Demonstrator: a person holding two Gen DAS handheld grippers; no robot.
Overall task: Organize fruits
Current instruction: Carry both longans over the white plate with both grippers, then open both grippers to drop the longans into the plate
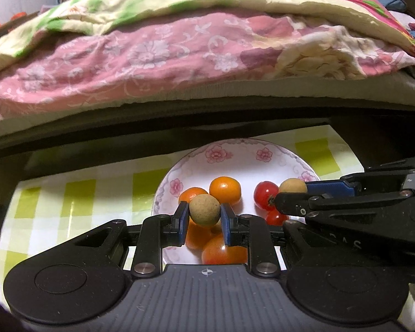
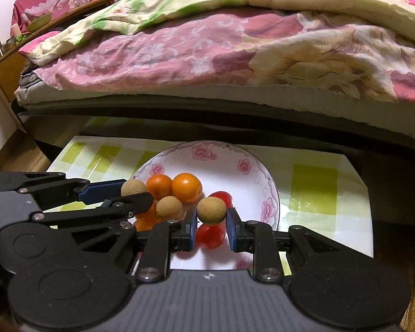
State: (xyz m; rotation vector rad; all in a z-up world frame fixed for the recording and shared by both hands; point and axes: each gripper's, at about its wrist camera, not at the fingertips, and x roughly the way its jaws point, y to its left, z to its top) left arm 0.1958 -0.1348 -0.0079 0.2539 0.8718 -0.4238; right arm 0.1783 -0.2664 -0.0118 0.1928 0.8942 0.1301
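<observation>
A white plate with a pink-flower rim (image 1: 235, 163) (image 2: 227, 171) holds several oranges (image 1: 225, 189) (image 2: 186, 187) and red cherry tomatoes (image 1: 265, 195) (image 2: 210, 235). My left gripper (image 1: 204, 213) is shut on a tan longan (image 1: 204, 210) just above the plate's near side. In from the right comes my right gripper (image 1: 292, 191), shut on a second longan (image 1: 292, 186). The right wrist view shows that gripper (image 2: 211, 215) pinching its longan (image 2: 211, 210) over the tomatoes, and the left gripper (image 2: 134, 191) with its own longan (image 2: 133, 188). A third longan (image 2: 169, 208) lies among the oranges.
The plate sits on a green-and-white checked cloth (image 1: 77, 193) (image 2: 312, 188) on a low table. Right behind the table is a bed with pink and yellow floral quilts (image 1: 179, 55) (image 2: 235, 41). A cluttered wooden shelf (image 2: 41, 19) stands at the far left.
</observation>
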